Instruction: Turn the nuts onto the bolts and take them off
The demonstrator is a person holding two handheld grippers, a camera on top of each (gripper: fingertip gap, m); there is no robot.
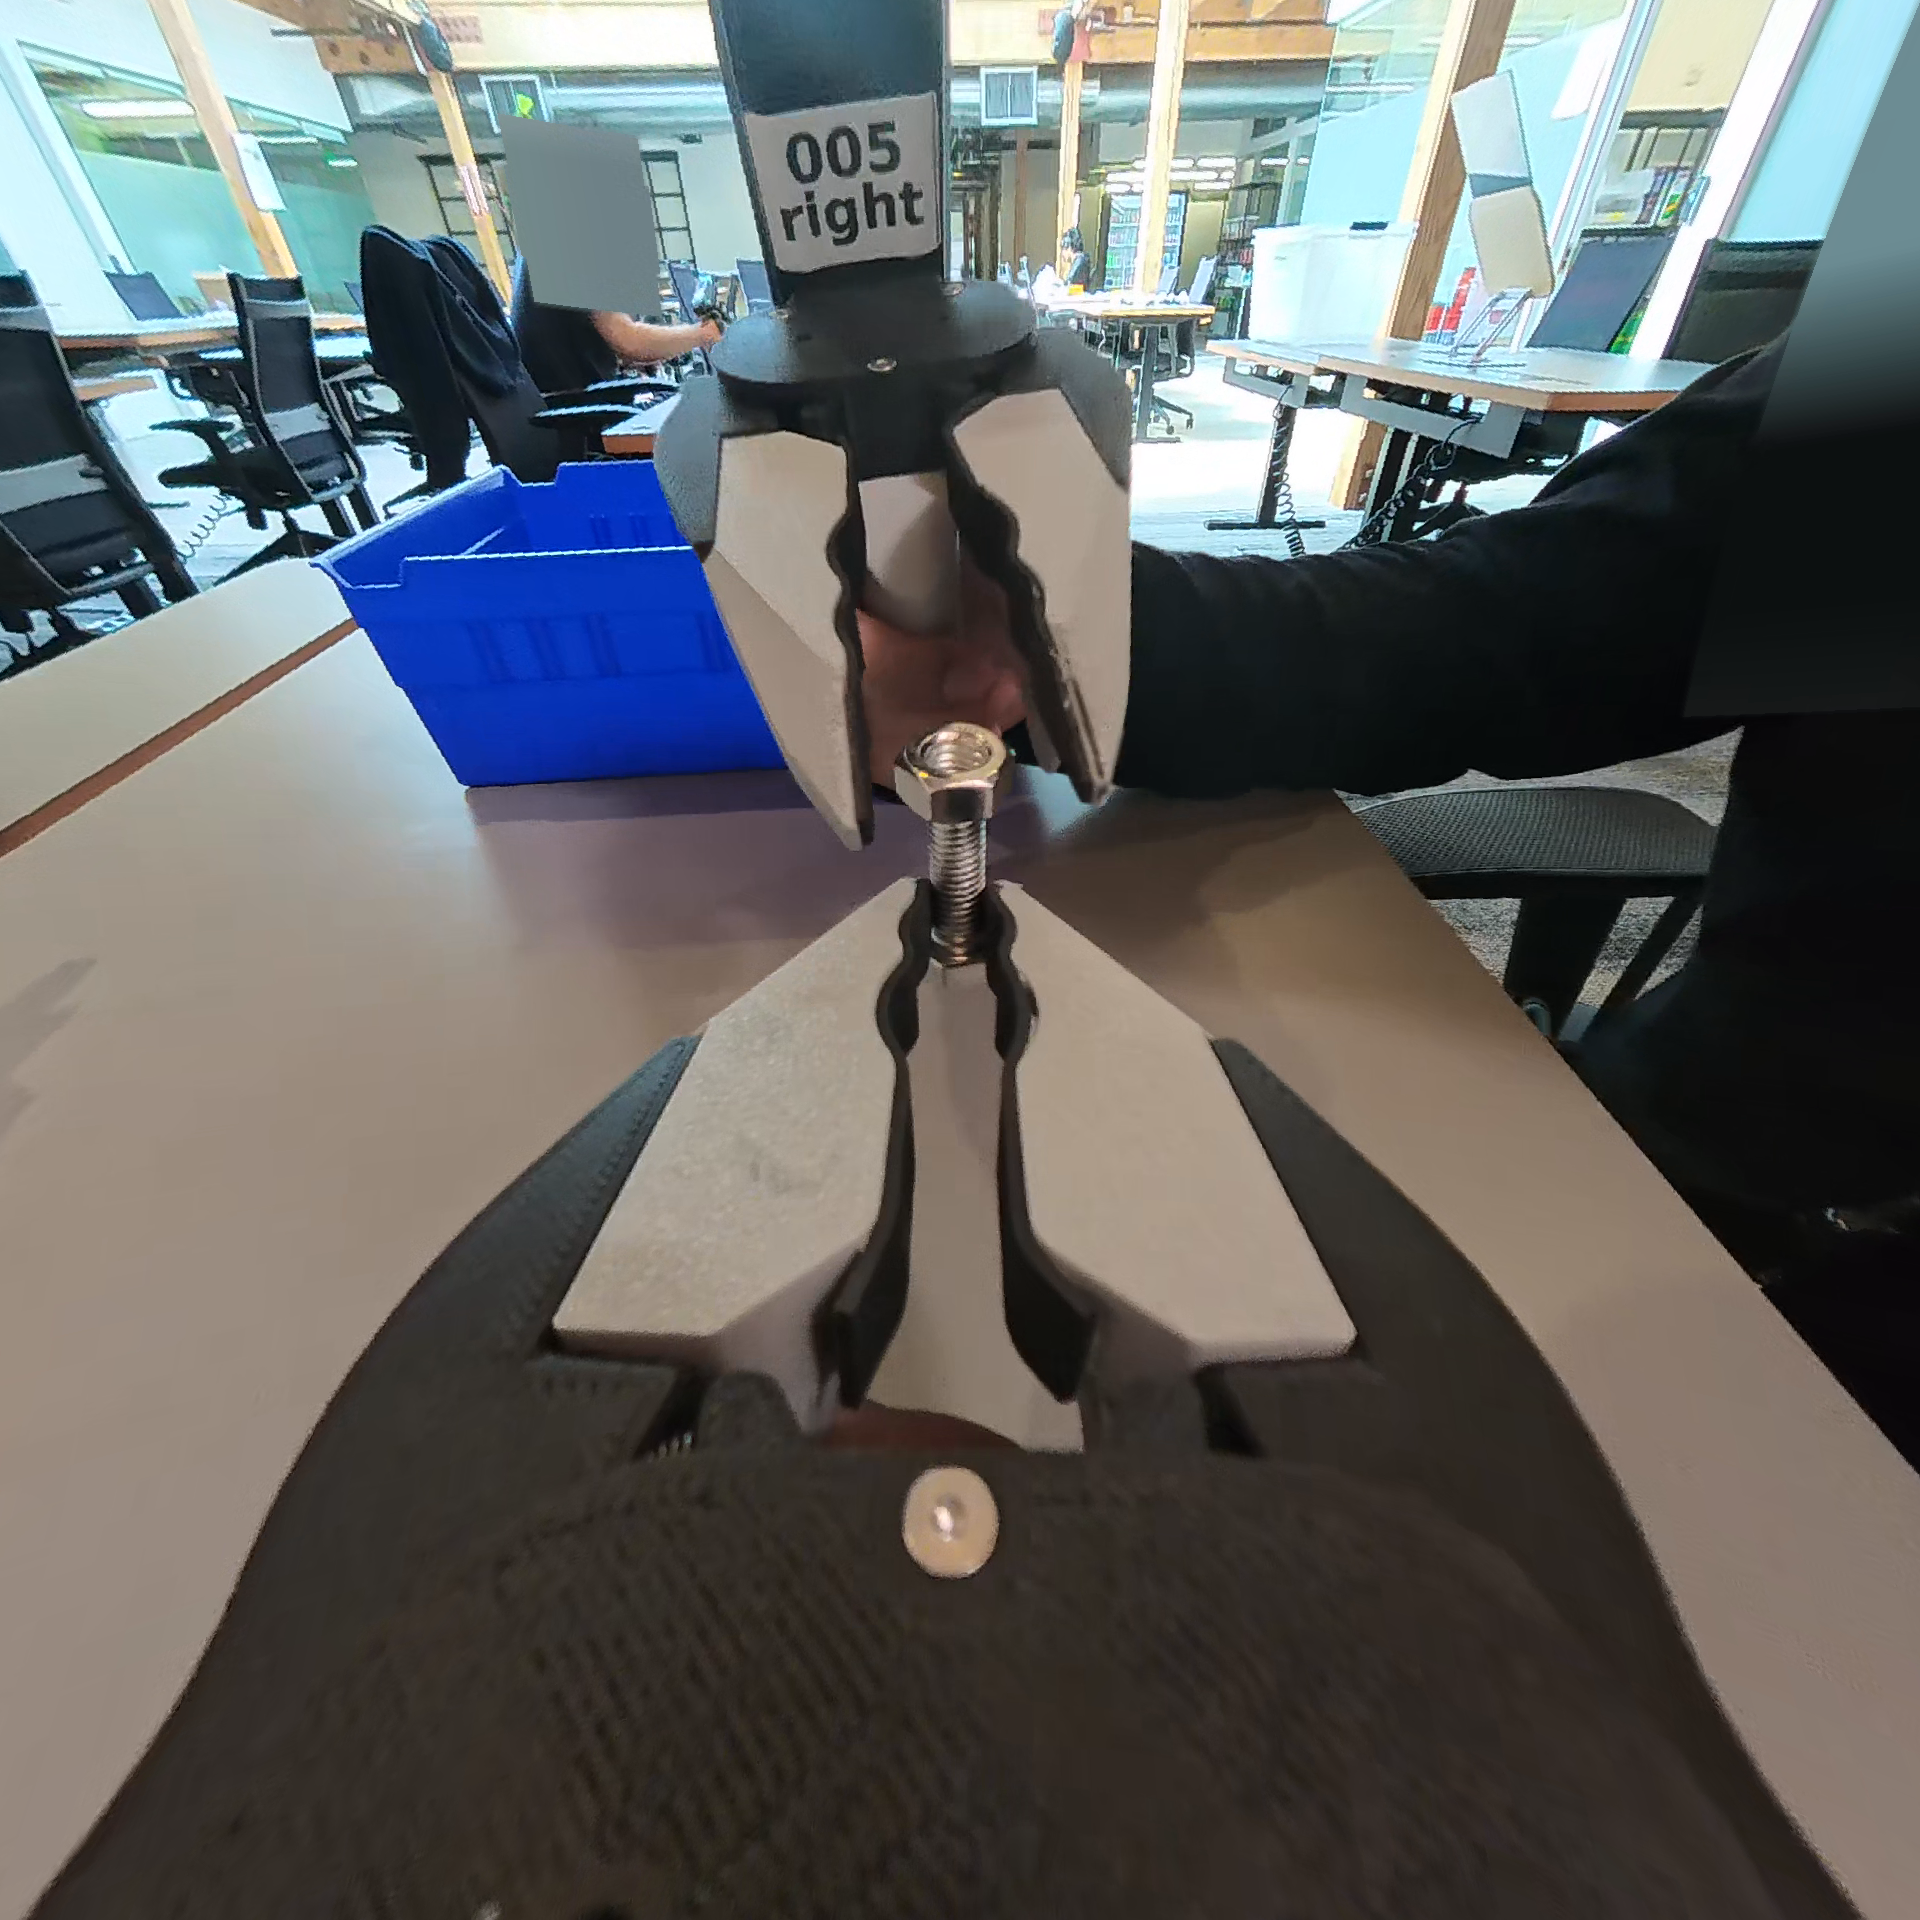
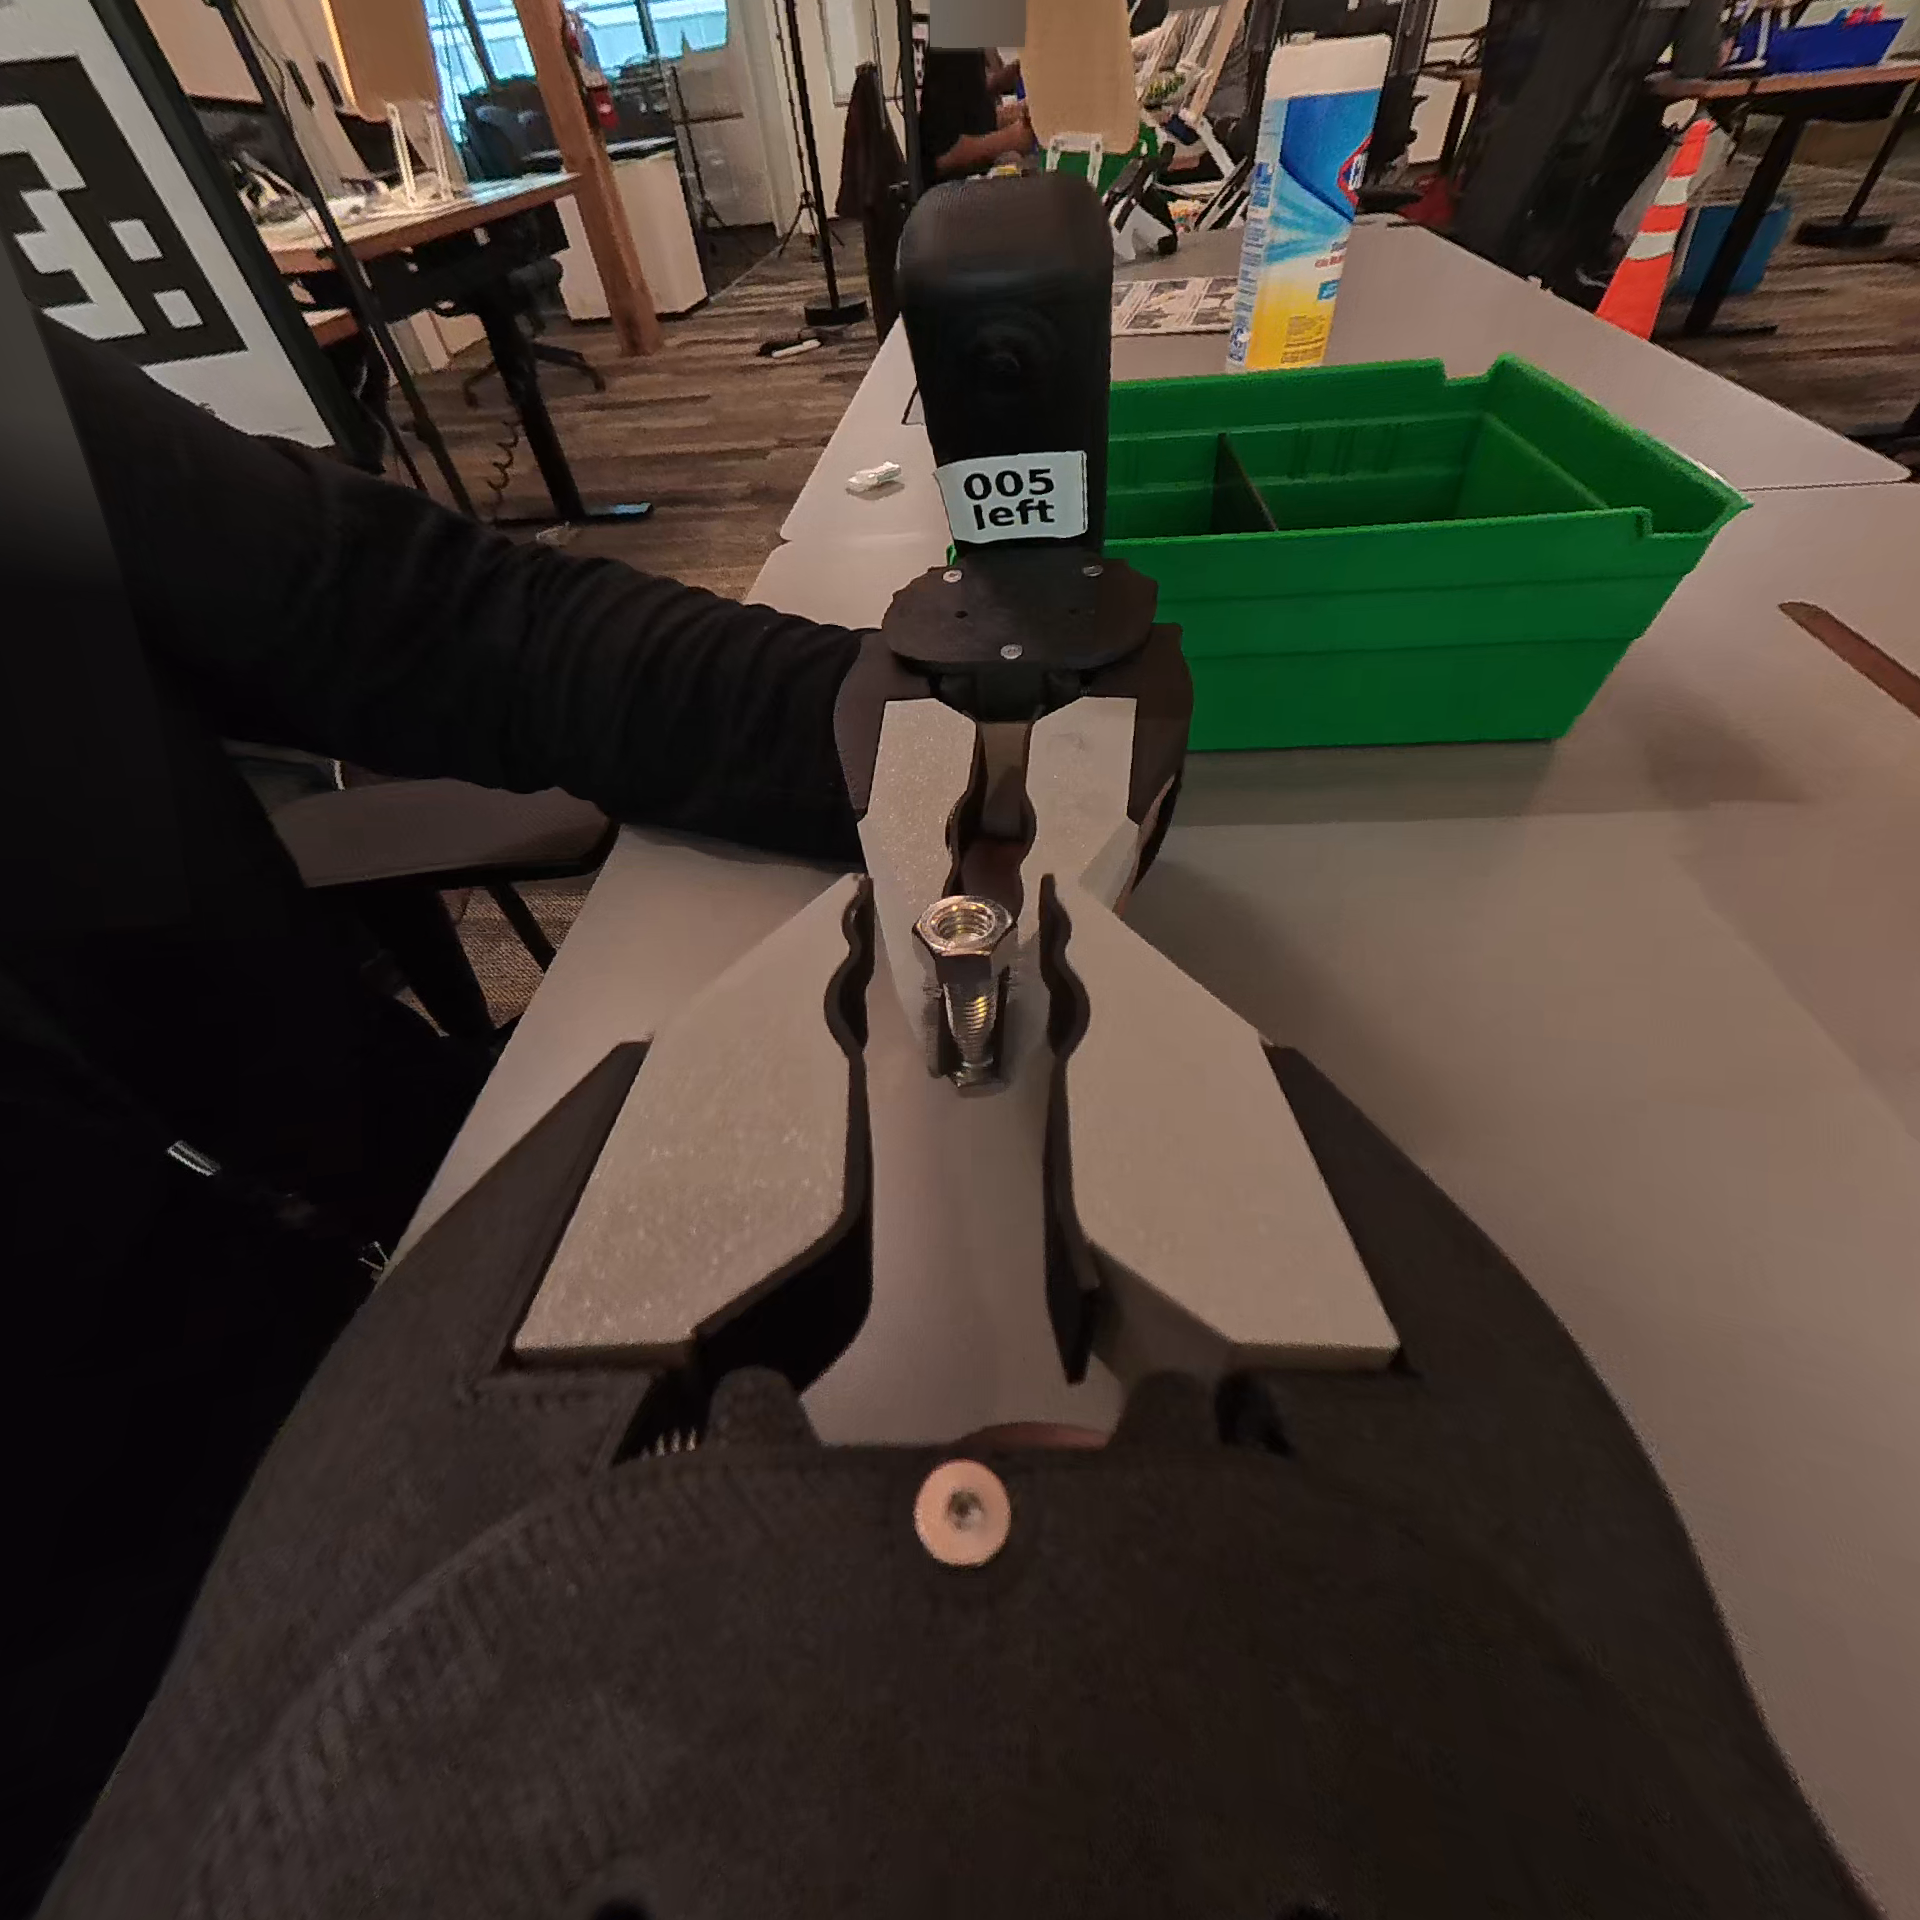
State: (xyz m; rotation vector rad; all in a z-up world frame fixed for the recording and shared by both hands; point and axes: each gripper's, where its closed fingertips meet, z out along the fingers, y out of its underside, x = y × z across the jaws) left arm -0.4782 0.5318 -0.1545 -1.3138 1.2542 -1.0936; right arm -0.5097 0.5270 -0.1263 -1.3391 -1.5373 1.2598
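Counted: one silver threaded steel bolt [image 1: 954,868], carrying one silver hexagonal steel nut [image 1: 953,773]. Two handheld black-and-grey grippers, left [image 1: 958,914] and right [image 2: 951,940], two fingers each. On the grey surface [image 1: 312,935]: one blue plastic bin [image 1: 540,644], one green divided plastic bin [image 2: 1403,582], one blue-and-yellow wipes canister [image 2: 1299,208].

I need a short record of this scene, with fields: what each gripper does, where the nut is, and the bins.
left gripper: shut on the bolt, held upright
right gripper: open, fingers on either side of the nut
nut: at the bolt's top end
bins: blue bin, green bin on the table
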